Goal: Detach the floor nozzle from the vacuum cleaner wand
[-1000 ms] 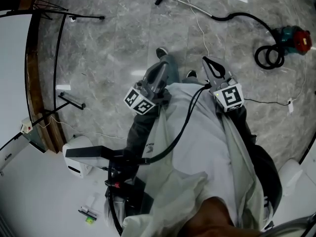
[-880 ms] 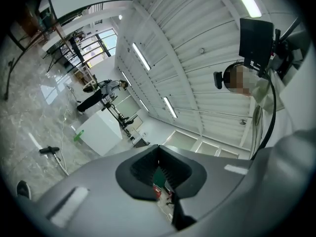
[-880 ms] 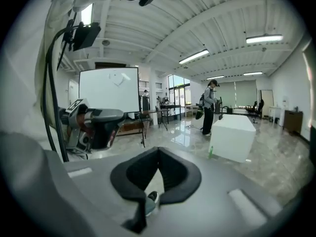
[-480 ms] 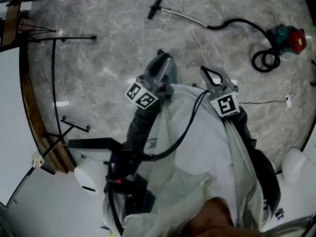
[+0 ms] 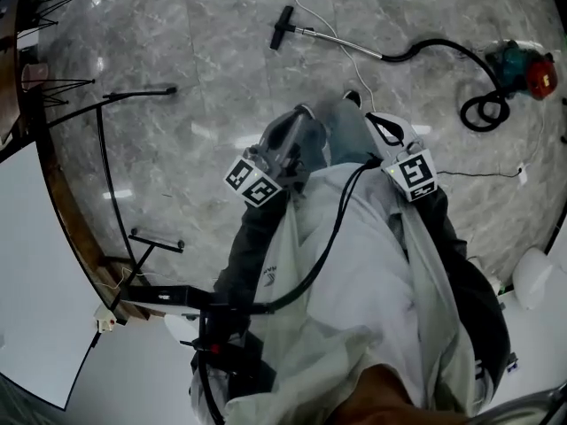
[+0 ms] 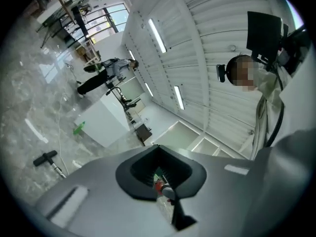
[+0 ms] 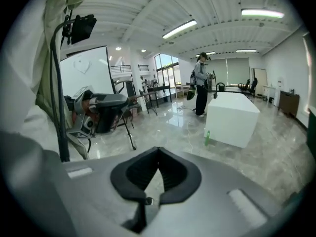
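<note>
**Head view.** The left tongs [image 5: 299,120] and the right tongs [image 5: 374,119] are held side by side in front of the person's chest. Both are closed and empty. The floor nozzle [image 5: 282,27] lies on the marble floor [image 5: 177,51] at twelve o'clock, well apart from both tongs. It is joined to the wand [image 5: 341,42], which runs toward two o'clock into the hose [image 5: 434,44] and the vacuum cleaner body [image 5: 521,67].

**Left gripper view.** The jaws of the left tongs [image 6: 158,153] have just been closing and now meet with nothing between them. The nozzle [image 6: 45,158] shows small at eight o'clock.

**Right gripper view.** The jaws of the right tongs [image 7: 158,153] are together and empty. A white block [image 7: 232,120] stands at two o'clock, with a green bottle [image 7: 208,137] on the floor just beside it.
</note>
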